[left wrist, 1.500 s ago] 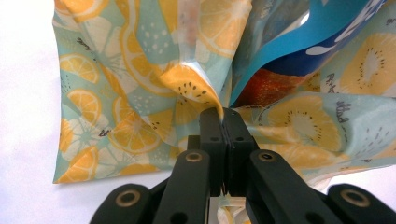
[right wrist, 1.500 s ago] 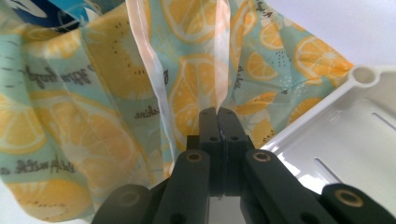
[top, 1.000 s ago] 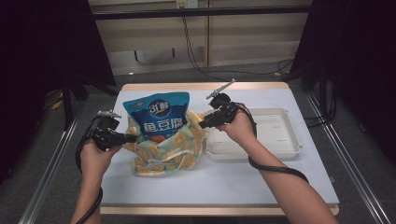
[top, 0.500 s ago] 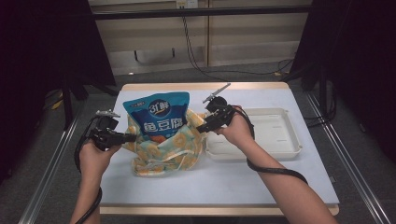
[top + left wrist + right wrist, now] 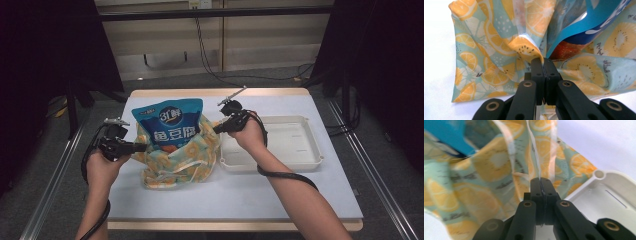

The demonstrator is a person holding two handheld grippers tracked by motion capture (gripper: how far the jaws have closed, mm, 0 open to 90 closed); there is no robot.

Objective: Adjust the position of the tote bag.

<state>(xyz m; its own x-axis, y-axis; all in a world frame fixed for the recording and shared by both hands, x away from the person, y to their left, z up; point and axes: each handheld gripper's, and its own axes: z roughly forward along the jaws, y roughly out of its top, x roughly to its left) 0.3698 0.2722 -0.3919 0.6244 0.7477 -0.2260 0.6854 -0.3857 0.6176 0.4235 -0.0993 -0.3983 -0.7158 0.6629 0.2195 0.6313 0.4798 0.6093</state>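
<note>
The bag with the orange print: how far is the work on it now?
Done: the blue pouch stands inside the bag, its top sticking out. In hand: left tongs pinch the bag's edge; right tongs, which have just been closing, are shut on its opposite edge, beside the tray. Left, probably: lifting or closing the bag.

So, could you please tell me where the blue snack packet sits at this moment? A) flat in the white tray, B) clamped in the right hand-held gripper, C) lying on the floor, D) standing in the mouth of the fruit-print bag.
D: the blue snack packet stands upright out of the fruit-print bag, beside the white tray, not in it.
</note>
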